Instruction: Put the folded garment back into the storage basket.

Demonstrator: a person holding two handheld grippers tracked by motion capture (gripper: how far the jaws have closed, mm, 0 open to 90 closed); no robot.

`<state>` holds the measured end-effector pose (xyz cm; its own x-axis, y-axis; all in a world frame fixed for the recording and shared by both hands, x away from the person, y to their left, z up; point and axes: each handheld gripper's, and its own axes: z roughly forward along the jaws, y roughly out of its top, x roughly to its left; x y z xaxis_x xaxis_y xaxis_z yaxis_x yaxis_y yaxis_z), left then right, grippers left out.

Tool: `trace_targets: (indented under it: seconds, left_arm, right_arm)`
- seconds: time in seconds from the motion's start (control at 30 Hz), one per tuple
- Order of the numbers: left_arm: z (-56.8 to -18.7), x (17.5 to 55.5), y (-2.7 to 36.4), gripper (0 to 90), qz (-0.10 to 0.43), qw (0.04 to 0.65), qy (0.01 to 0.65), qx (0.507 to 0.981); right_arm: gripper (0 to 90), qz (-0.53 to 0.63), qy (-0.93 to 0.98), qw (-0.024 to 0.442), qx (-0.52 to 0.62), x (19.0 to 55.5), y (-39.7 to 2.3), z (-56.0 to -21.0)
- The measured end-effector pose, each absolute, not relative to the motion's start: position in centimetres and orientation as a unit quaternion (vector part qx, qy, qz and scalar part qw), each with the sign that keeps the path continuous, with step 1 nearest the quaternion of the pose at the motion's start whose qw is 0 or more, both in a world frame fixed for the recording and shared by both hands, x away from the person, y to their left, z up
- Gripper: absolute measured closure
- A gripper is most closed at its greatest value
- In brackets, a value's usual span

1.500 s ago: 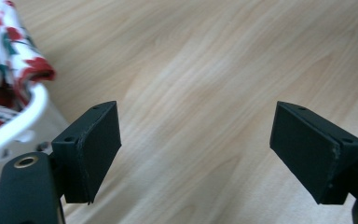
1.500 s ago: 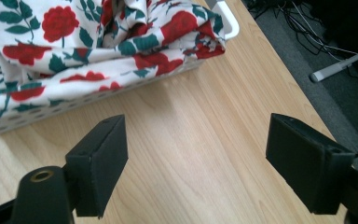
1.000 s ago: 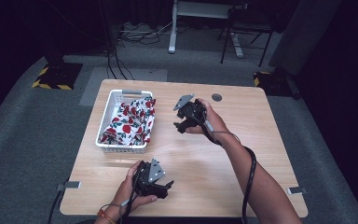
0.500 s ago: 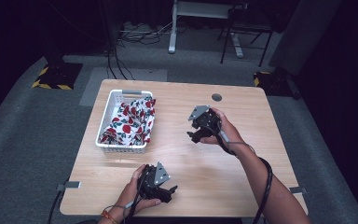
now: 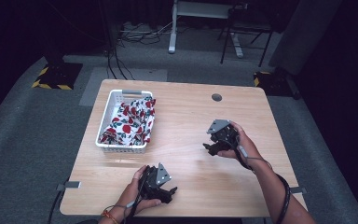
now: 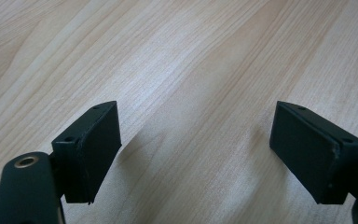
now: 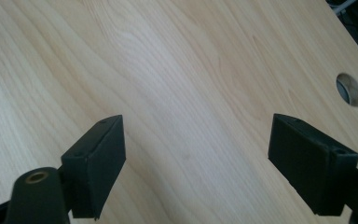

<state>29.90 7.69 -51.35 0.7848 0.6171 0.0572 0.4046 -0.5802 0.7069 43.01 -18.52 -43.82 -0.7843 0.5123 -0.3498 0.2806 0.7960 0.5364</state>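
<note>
A white slatted basket (image 5: 103,125) stands at the table's left and holds a crumpled cloth (image 5: 133,121) printed with red flowers and green leaves. My left gripper (image 5: 169,192) rests low near the front edge, held in a hand, well in front of the basket. Its jaws stand wide open (image 6: 196,135) over bare wood. My right gripper (image 5: 209,146) hovers at the right middle of the table, jaws turned leftward. It too is open (image 7: 196,144) with nothing between its pads. Neither gripper touches the cloth or the basket.
The light wooden table (image 5: 186,112) has a round cable hole (image 5: 216,97), which also shows as a cable hole (image 7: 349,89) in the right gripper view. Dark carpet, cables and desk legs (image 5: 172,28) lie beyond the far edge.
My right gripper has drawn away from the spot beside the basket, moving right and toward the person. The left gripper slid slightly nearer the front edge. Both stayed open.
</note>
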Motion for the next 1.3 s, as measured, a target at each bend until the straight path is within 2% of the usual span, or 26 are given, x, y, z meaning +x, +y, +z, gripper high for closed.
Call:
trace_targets:
  seconds: [0.33,0.53,0.57,0.6,0.97,1.13,1.3]
  left_arm:
    - [-51.6,30.4,7.9,15.7,0.128,0.366,0.297,0.873]
    - [-51.6,30.4,7.9,15.7,0.125,0.366,0.296,0.874]
    - [-51.7,30.5,7.9,15.6,0.125,0.365,0.295,0.874]
    - [-51.6,30.5,7.9,15.6,0.125,0.365,0.295,0.874]
    - [-51.7,30.4,7.9,15.6,0.127,0.366,0.299,0.872]
    - [-51.7,30.4,7.9,15.5,0.127,0.365,0.3,0.872]
    - [-51.7,30.3,7.9,15.5,0.129,0.365,0.303,0.871]
  right_arm:
    - [18.7,0.237,0.908,0.254,0.234,40.2,-22.7,-45.9]
    - [18.7,0.238,0.907,0.255,0.235,40.1,-22.8,-45.9]
    - [18.6,0.271,0.896,0.225,0.27,38.4,-26.1,-47.8]
    - [18.6,0.271,0.896,0.223,0.273,38.1,-26.5,-48.1]
    - [16.9,0.314,0.875,0.194,0.312,35.2,-29.7,-50.4]
    - [14.2,0.358,0.842,0.165,0.368,34.6,-31.1,-51.4]
    - [14.0,0.363,0.838,0.169,0.37,34.2,-31.5,-51.5]
